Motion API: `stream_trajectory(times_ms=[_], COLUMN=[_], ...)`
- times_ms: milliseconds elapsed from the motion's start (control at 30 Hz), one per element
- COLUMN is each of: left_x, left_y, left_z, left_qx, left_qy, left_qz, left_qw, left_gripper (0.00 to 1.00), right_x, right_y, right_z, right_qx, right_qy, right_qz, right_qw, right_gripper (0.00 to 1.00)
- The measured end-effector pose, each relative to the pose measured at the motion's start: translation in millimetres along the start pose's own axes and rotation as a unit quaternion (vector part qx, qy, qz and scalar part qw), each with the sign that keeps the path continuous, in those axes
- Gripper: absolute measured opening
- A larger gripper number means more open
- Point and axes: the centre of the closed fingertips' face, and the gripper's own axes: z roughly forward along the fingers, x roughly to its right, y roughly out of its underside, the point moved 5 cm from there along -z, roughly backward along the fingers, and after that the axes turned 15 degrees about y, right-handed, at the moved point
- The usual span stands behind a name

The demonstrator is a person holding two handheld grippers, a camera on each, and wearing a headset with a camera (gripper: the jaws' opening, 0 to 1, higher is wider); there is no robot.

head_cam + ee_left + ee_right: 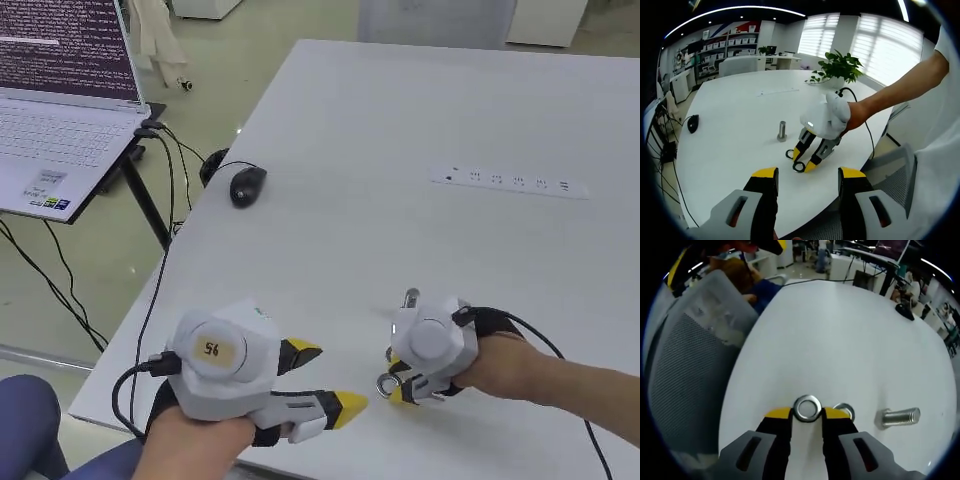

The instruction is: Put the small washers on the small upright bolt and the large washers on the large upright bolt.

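Note:
My right gripper point(397, 380) is shut on a steel washer point(385, 384) just above the white table, near its front edge. In the right gripper view the washer point(807, 407) is pinched between the yellow tips of that gripper point(807, 416), and a second washer point(844, 411) lies flat right beside it. A silver bolt point(410, 297) stands upright just behind the right gripper; the right gripper view has this bolt point(897, 417) off to the right. My left gripper point(328, 378) hovers open and holds nothing, to the left of the right one. The left gripper point(808, 175) faces the bolt point(782, 131) and the held washer point(799, 166).
A black mouse point(247, 184) and a white power strip point(510, 182) lie farther back on the table point(350, 130). A laptop point(55, 110) sits on a stand at the left. A grey mesh chair point(690, 355) stands by the table's near edge.

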Motion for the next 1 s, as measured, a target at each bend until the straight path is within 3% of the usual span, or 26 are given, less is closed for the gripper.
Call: stream_trajectory(times_ms=[267, 600, 1000], left_x=[-1.2, -0.2, -1.1], left_y=[1.2, 1.1, 1.1], left_z=[-1.7, -1.2, -1.2], left_qx=[0.001, 0.001, 0.004], left_qy=[-0.003, -0.001, -0.002], left_qz=[-0.002, -0.002, -0.001], left_qw=[1.0, 1.0, 1.0], left_gripper=[0.47, 0.47, 0.47], right_x=[-0.9, 8.9, 50.0], right_y=[3.8, 3.1, 0.3], right_z=[-8.9, -23.1, -60.0], right_qx=[0.013, 0.017, 0.019], right_qy=[0.006, 0.022, 0.053], right_qz=[0.028, 0.03, 0.029], right_qw=[0.9995, 0.9992, 0.998], right_gripper=[0.22, 0.23, 0.23])
